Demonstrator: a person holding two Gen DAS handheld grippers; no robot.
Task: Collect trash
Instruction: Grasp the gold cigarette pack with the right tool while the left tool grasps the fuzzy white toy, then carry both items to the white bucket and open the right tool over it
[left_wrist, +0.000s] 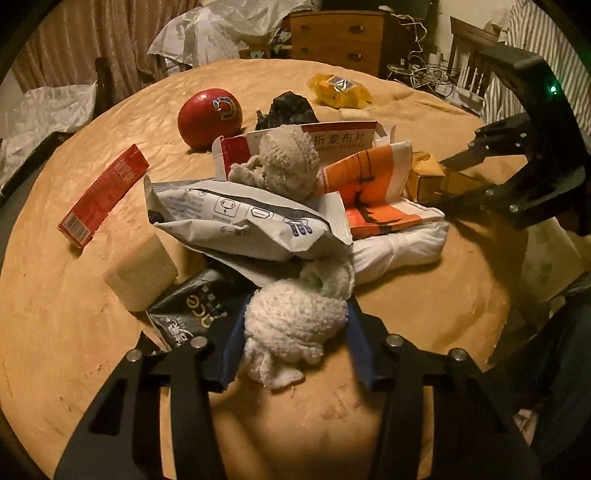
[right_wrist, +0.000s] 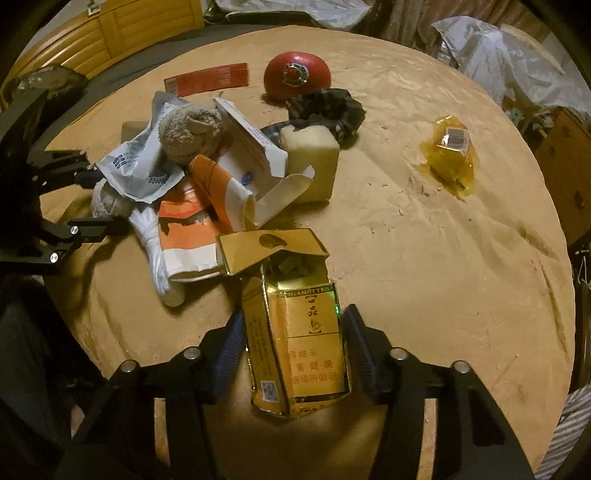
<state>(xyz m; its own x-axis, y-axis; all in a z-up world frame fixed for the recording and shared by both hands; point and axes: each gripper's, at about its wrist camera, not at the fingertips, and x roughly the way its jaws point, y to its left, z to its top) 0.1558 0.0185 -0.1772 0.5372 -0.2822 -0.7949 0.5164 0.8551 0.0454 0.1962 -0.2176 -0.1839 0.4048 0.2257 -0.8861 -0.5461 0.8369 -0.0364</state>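
A heap of trash lies on the round tan table (left_wrist: 74, 332): a white printed bag (left_wrist: 243, 218), an orange-white wrapper (left_wrist: 373, 192), a white carton (left_wrist: 332, 142) and a grey cloth ball (left_wrist: 288, 162). My left gripper (left_wrist: 291, 343) is shut on a white knotted cloth (left_wrist: 291, 328) at the heap's near edge. My right gripper (right_wrist: 293, 347) is shut on a crushed gold cigarette pack (right_wrist: 295, 332) with its lid open, beside the heap; it also shows in the left wrist view (left_wrist: 428, 177).
Around the heap lie a red round object (left_wrist: 209, 117), a red flat box (left_wrist: 105, 195), a beige sponge block (left_wrist: 142, 273), a black foil bag (left_wrist: 192, 310), a black crumpled bag (left_wrist: 290, 109) and a yellow wrapper (right_wrist: 452, 155). Furniture and plastic sheets surround the table.
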